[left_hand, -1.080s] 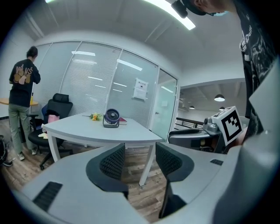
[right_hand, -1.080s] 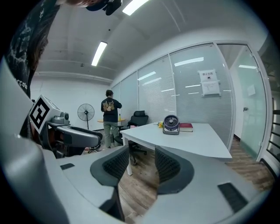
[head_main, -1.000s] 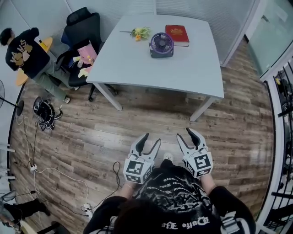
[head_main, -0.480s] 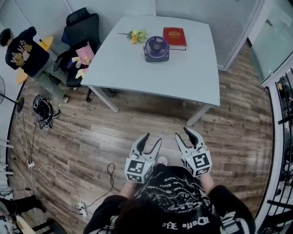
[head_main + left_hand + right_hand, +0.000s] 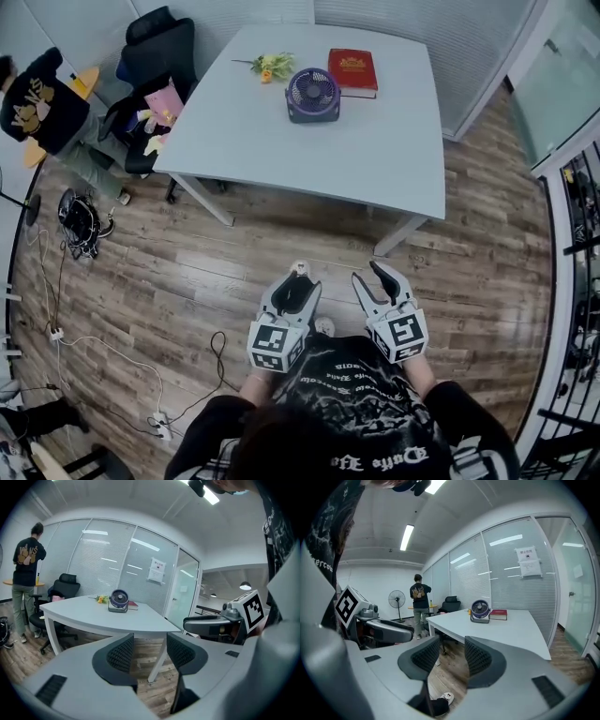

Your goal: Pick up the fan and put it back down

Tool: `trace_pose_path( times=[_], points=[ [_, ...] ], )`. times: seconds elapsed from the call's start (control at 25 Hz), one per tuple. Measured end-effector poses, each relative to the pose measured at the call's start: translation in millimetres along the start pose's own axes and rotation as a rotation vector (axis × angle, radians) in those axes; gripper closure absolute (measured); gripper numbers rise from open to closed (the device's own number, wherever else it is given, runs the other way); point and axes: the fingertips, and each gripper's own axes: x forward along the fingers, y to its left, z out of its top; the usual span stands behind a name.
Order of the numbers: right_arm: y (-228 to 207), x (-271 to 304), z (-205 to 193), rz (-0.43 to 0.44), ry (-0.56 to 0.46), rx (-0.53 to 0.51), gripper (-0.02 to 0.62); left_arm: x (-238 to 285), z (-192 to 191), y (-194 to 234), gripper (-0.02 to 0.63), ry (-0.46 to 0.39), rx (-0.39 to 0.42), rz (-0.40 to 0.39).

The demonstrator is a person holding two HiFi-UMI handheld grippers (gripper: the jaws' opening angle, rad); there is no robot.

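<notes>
I am in an office. A pale grey table [image 5: 281, 150] takes the middle of the room. Behind it run glass partition walls [image 5: 511, 573] with blinds, a black swivel chair [image 5: 164, 47] stands at its left edge, and strip lights [image 5: 407, 537] hang overhead.

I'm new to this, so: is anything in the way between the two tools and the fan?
Nothing visible. The left tool and right tool are open and empty over the floor, the right's jaws having just narrowed; only bare table lies before the fan.
</notes>
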Motion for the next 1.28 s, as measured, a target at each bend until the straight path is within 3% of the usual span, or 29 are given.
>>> trace_pose_path(
  times=[0.76, 1.28],
  points=[
    [-90, 123, 50, -0.108, 0.031, 0.014, 0.422, 136, 80, 94, 0.371, 0.008, 0.049, -0.060],
    [-107, 213, 83, -0.156, 0.028, 0.044, 0.422, 190, 124, 173, 0.371, 0.015, 0.080, -0.085]
  ],
)
